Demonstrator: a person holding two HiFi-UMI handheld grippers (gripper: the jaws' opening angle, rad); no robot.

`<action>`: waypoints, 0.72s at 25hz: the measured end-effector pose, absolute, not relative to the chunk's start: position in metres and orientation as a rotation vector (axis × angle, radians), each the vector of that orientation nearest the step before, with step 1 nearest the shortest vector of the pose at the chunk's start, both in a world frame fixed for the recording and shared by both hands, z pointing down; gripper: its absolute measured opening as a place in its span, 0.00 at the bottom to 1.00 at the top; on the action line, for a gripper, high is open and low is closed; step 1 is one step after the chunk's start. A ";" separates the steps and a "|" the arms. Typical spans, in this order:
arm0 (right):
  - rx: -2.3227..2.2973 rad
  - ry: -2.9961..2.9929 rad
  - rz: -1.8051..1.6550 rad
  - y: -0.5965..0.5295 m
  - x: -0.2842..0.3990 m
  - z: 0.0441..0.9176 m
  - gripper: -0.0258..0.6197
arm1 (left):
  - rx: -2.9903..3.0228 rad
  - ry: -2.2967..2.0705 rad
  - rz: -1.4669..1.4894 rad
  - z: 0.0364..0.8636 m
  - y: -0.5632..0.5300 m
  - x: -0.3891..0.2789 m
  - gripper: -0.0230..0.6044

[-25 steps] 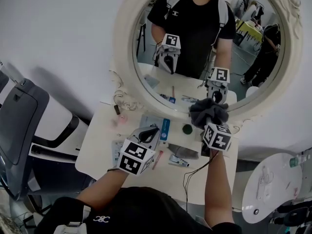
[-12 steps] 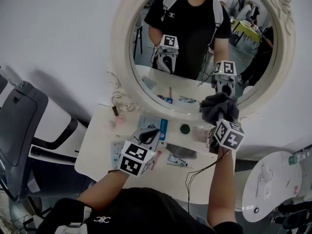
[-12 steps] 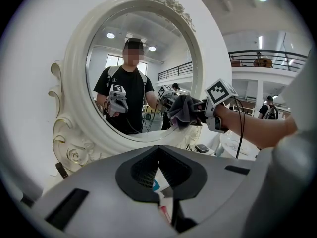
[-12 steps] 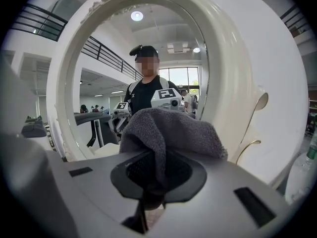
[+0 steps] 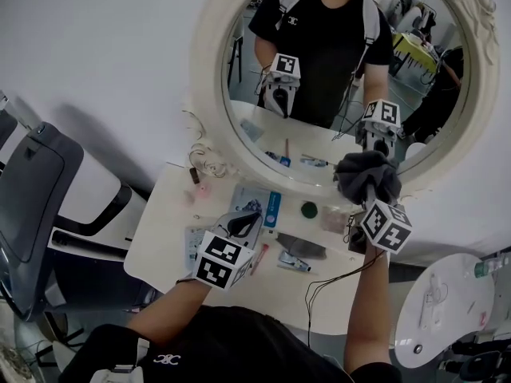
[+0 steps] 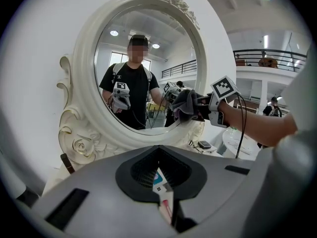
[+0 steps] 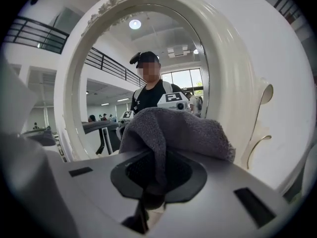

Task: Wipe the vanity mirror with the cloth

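Note:
The oval vanity mirror (image 5: 249,94) in a white ornate frame (image 5: 209,134) stands at the back of the table. My right gripper (image 5: 369,188) is shut on a dark grey cloth (image 5: 363,174), which is pressed against the lower right of the glass, just above the frame. In the right gripper view the cloth (image 7: 173,128) drapes over the jaws and hides the fingertips, with the mirror (image 7: 109,83) close ahead. My left gripper (image 5: 243,220) hovers low over the table, shut and holding nothing. From the left gripper view, the cloth (image 6: 185,103) sits at the mirror's (image 6: 163,58) right rim.
The white vanity table (image 5: 160,246) holds a blue-and-white packet (image 5: 262,206), a green round lid (image 5: 309,210), a red pen (image 5: 259,258) and other small items. A black cable (image 5: 327,282) hangs off the front. A grey chair (image 5: 32,198) stands left, a round white table (image 5: 447,309) right.
My right gripper has carried the cloth to the right along the lower part of the glass. The left gripper has stayed about where it was.

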State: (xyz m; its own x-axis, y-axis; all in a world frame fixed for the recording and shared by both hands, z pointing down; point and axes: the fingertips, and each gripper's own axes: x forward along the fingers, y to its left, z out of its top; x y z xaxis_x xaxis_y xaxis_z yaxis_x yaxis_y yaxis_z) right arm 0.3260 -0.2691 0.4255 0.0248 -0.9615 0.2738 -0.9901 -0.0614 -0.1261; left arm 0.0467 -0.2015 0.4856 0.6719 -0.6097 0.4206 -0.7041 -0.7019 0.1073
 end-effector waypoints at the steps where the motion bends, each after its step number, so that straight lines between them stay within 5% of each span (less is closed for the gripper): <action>1: 2.165 -2.116 0.455 -0.269 0.324 0.425 0.11 | 2.621 -1.058 0.525 0.487 -0.201 0.045 0.05; 18: 2.028 -2.211 0.454 -0.289 0.265 0.429 0.11 | 2.586 -1.110 0.511 0.489 -0.208 0.028 0.05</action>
State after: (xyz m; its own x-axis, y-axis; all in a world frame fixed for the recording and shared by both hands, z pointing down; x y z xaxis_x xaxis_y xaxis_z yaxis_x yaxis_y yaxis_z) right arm 0.2654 -0.2887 0.4289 -0.1035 -0.9551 0.2776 -0.9872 0.0646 -0.1458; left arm 0.0282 -0.2079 0.4890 0.6419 -0.6385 0.4245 -0.7376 -0.6654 0.1147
